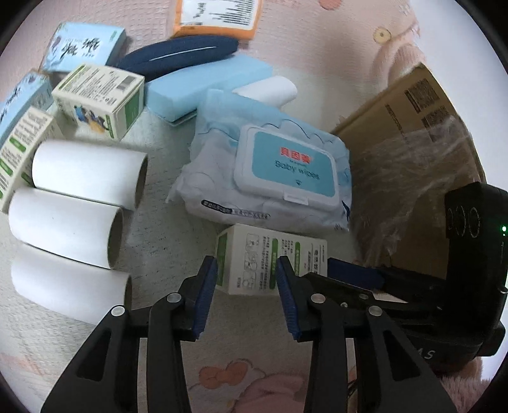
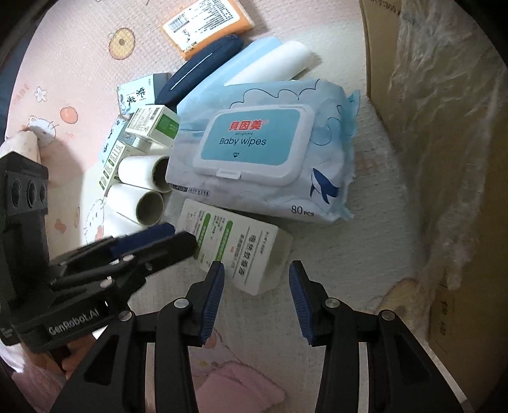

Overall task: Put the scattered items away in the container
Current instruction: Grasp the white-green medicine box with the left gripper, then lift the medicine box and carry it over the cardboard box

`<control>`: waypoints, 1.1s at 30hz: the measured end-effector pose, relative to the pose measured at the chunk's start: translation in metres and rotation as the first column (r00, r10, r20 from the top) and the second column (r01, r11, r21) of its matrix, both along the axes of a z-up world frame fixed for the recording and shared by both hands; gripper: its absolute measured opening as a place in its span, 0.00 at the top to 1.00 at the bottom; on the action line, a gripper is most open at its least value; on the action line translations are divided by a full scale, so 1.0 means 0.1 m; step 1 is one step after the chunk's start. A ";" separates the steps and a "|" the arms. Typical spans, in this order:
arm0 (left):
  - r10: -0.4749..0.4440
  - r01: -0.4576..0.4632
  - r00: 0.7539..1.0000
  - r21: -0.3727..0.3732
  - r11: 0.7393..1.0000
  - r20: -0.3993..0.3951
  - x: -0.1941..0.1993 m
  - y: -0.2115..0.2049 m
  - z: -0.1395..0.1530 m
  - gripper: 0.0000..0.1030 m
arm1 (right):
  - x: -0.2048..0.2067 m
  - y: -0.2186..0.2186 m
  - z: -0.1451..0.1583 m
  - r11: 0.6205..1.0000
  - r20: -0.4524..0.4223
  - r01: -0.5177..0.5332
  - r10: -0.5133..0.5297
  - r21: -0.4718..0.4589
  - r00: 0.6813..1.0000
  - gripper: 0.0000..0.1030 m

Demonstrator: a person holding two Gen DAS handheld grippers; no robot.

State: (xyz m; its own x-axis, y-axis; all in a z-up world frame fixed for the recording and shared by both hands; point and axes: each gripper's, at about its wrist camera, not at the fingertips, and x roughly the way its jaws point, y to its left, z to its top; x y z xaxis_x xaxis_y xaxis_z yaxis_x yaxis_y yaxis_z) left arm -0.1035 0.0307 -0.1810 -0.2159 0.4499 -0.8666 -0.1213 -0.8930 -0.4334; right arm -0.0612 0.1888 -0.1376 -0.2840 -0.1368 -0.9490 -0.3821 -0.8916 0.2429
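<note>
A white-and-green carton (image 1: 270, 257) (image 2: 241, 244) lies flat on a white cloth, in front of a baby wipes pack (image 1: 270, 171) (image 2: 263, 152). My left gripper (image 1: 247, 270) stands open just over the carton's left end, and its pads do not press on it. In the right wrist view its fingers (image 2: 177, 244) reach that end from the left. My right gripper (image 2: 256, 273) is open too, with the carton's near corner just beyond its tips. The container, a cardboard box (image 1: 412, 127) (image 2: 451, 286) lined with clear plastic, stands to the right.
Three white rolls (image 1: 89, 171) lie at the left with several small cartons (image 1: 98, 98). Behind the wipes are a light blue case (image 1: 203, 89), a navy pouch (image 1: 177, 54) and an orange packet (image 1: 219, 16). A pink cartoon mat (image 2: 79, 63) surrounds the cloth.
</note>
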 end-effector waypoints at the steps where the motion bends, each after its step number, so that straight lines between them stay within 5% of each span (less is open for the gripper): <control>1: 0.006 -0.007 1.000 0.004 1.000 0.002 0.03 -0.01 -0.03 0.60 | -0.02 0.01 -0.01 1.000 -0.003 0.011 -0.011 -0.007 1.000 0.61; 11: 0.053 -0.056 0.998 0.109 0.992 0.033 0.03 -0.08 -0.15 0.63 | -0.02 0.12 -0.16 0.980 -0.011 0.120 -0.123 -0.156 0.992 0.52; 18: 0.029 -0.027 0.999 0.066 0.997 -0.031 0.03 -0.01 0.13 0.66 | -0.01 0.04 0.04 0.984 -0.049 0.116 -0.124 -0.136 0.991 0.58; 25: 0.009 0.010 0.981 0.095 0.995 -0.196 -0.10 -0.07 0.74 0.65 | -0.19 -0.07 0.72 0.998 -0.184 0.061 -0.063 -0.019 0.981 0.58; 33: 0.021 -0.002 0.987 0.119 0.993 -0.157 -0.53 -0.05 0.41 0.67 | -0.51 0.10 0.64 0.995 -0.173 0.086 -0.076 0.050 0.982 0.58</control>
State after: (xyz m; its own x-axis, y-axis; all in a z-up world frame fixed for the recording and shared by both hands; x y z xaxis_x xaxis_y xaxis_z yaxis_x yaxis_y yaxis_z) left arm -0.1568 0.0261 -0.1403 -0.3514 0.5442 -0.7618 -0.1871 -0.8381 -0.5124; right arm -0.1120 0.1985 -0.0738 -0.4502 -0.0540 -0.8913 -0.4110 -0.8736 0.2605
